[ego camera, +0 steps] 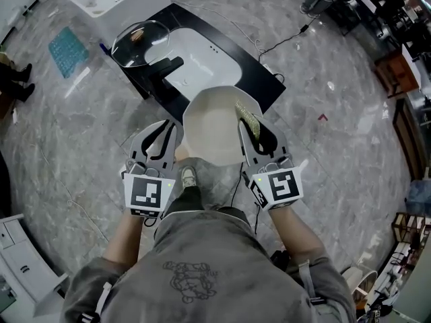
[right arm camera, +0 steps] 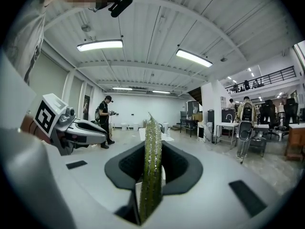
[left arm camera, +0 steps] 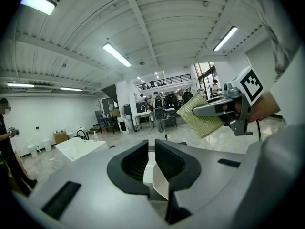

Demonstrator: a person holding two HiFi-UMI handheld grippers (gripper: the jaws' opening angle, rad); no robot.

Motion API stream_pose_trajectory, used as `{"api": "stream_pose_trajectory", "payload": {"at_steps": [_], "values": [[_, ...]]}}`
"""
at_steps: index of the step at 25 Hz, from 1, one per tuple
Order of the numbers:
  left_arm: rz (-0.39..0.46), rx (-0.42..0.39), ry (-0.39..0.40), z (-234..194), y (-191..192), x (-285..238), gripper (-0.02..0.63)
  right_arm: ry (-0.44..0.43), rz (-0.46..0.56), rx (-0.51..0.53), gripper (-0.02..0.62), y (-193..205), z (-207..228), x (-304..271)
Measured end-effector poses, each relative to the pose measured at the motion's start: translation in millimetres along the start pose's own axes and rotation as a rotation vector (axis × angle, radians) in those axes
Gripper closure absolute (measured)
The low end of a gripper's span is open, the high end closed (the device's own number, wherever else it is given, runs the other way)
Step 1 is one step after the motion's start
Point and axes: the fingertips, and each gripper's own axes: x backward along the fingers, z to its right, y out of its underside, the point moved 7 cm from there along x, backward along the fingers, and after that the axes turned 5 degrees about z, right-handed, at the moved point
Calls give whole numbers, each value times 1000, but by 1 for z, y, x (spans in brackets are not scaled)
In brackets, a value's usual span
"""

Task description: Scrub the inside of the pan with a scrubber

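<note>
Both forearms are extended forward, grippers side by side, jaws pointing away from the body.

Left gripper (ego camera: 166, 128): jaws closed on a thin white edge, apparently the pan's (ego camera: 212, 130), at the pan's 8 o'clock.

Right gripper (ego camera: 244, 125): jaws clamped on the scrubber (ego camera: 248, 117), which lies over the pan's rim at 2 o'clock.

Pan: one, rounded, smooth cream interior, held above the marbled floor (ego camera: 81, 147).

Scrubber: one, flat, yellow-green, coarse woven mesh.

Grippers: two, grey shells, black ribbed pads.
</note>
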Motion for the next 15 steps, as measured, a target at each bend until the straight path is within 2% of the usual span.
{"api": "stream_pose_trajectory", "payload": {"at_steps": [7, 10, 15], "values": [[-52, 7, 128, -28, 22, -27, 562, 23, -64, 24, 515, 14, -3, -42], [-101, -1, 195, -27, 31, -35, 481, 33, -95, 21, 515, 23, -1, -51], [-212, -24, 279, -18, 51, -38, 392, 29, -142, 13, 515, 40, 5, -64]]}}
